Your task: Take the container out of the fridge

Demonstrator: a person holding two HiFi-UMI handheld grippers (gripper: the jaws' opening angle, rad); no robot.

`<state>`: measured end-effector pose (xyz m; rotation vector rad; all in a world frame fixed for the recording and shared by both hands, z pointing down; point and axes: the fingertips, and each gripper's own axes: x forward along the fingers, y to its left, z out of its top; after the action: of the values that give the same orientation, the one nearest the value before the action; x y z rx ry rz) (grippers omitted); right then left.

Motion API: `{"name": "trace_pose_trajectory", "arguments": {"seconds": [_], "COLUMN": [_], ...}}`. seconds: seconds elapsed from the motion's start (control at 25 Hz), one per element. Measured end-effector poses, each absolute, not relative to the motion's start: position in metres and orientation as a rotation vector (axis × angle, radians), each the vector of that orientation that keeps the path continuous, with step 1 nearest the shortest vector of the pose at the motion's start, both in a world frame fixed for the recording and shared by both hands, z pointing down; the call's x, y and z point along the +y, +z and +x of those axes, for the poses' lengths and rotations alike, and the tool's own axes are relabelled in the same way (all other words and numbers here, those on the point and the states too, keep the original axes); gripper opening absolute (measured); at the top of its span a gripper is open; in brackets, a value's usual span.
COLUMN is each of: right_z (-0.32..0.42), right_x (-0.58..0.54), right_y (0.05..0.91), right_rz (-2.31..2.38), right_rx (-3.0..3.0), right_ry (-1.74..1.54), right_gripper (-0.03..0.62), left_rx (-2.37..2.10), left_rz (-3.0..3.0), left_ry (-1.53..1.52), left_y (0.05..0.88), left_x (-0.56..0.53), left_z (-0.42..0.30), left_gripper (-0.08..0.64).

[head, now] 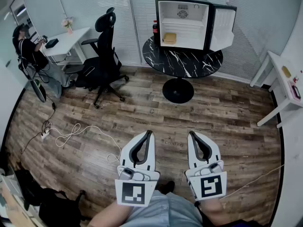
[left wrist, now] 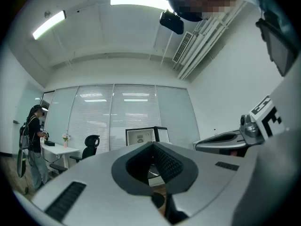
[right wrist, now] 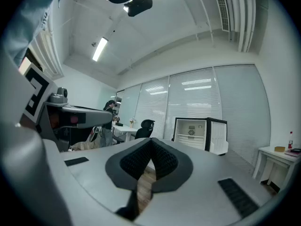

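Across the floor, the container in the fridge lies beyond both jaws.

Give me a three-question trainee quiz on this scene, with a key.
1. Where is the container? A in the fridge, B on the floor, C on the chair.
2. True or false: the fridge door is shut.
3. Fill in: the left gripper and right gripper both have jaws ___.
Key: 1 A; 2 false; 3 shut.
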<state>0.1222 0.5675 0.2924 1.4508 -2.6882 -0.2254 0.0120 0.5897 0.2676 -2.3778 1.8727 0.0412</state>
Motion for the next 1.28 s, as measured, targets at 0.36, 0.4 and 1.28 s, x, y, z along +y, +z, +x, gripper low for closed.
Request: {"name": "trace_pose_trajectory", "arguments": {"seconds": [0.36, 0.4, 1.28], "right_z": [0.129, 0.130, 0.124], "right_x": [0.573, 0.574, 0.410], "right_y": [0.293, 0.293, 0.342], "right_rz": [1.420, 1.415, 1.494], "right_rx": [-2.701, -2.710, -2.574], "right_ry": [-0.242, -0.243, -0.041], "right_gripper": [0.012, 0.012, 0.014], "left_rx": [1.890, 1.898, 1.925], "left_rz": [-2.369, -2.365, -2.456], "left_ry": [0.017, 0.013, -0.038], "left_y": [0.270, 0.271, 0.311], "left_x": [0.598, 0.599, 0.438], "left_z": [0.017, 0.018, -0.020], "left_gripper": [0.014, 0.014, 0.014]}}
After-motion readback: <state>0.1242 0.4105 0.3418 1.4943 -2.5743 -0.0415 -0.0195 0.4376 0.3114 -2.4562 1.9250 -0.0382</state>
